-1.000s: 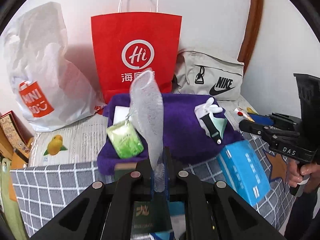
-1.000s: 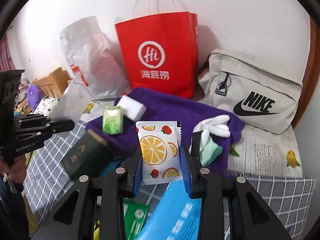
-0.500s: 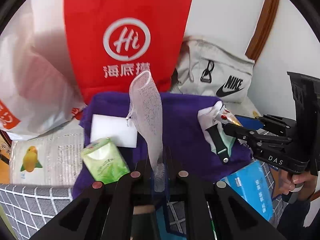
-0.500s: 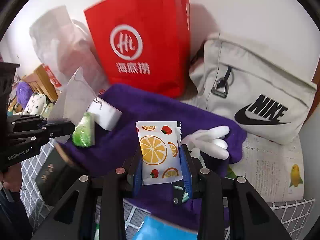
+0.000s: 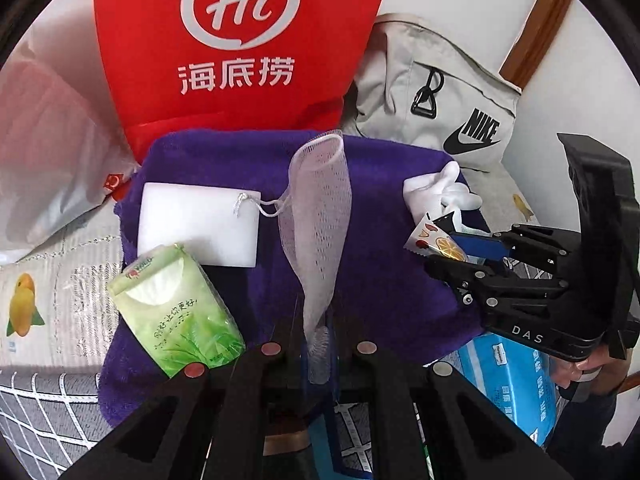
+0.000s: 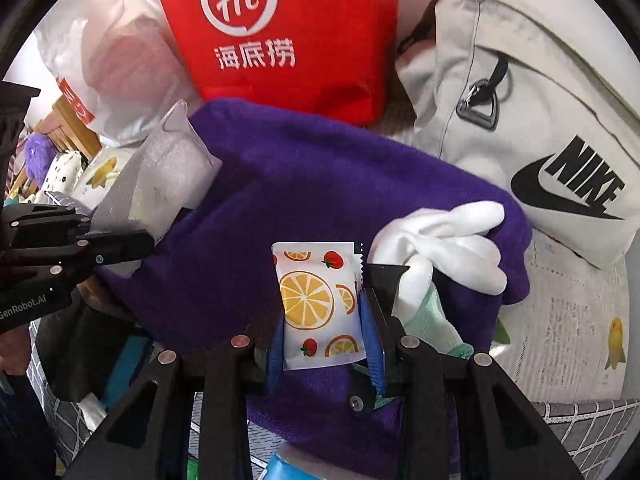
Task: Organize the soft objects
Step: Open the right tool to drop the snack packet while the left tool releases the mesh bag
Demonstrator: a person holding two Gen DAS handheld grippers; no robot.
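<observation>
My left gripper (image 5: 318,354) is shut on the lower end of a white mesh pouch (image 5: 318,220), which stands up over the purple towel (image 5: 384,248). On that towel lie a white sponge block (image 5: 200,224), a green tissue pack (image 5: 180,312) and a white glove (image 5: 438,192). My right gripper (image 6: 320,336) is shut on a fruit-print sachet (image 6: 318,304), held just above the towel (image 6: 260,216) beside the glove (image 6: 448,240). From the left wrist view the right gripper (image 5: 456,248) hangs at the towel's right edge. The left gripper (image 6: 120,240) shows at the left in the right wrist view.
A red paper bag (image 5: 240,52), a beige Nike bag (image 5: 444,92) and a white plastic bag (image 5: 48,152) stand behind the towel against the wall. A blue box (image 5: 512,384) lies on the grey checked cover (image 5: 44,412) in front. A hand (image 5: 580,372) grips the right tool.
Both grippers have come forward and down toward the purple towel, each keeping its item. The towel, sponge and glove now loom larger, and the bags behind sit higher in view.
</observation>
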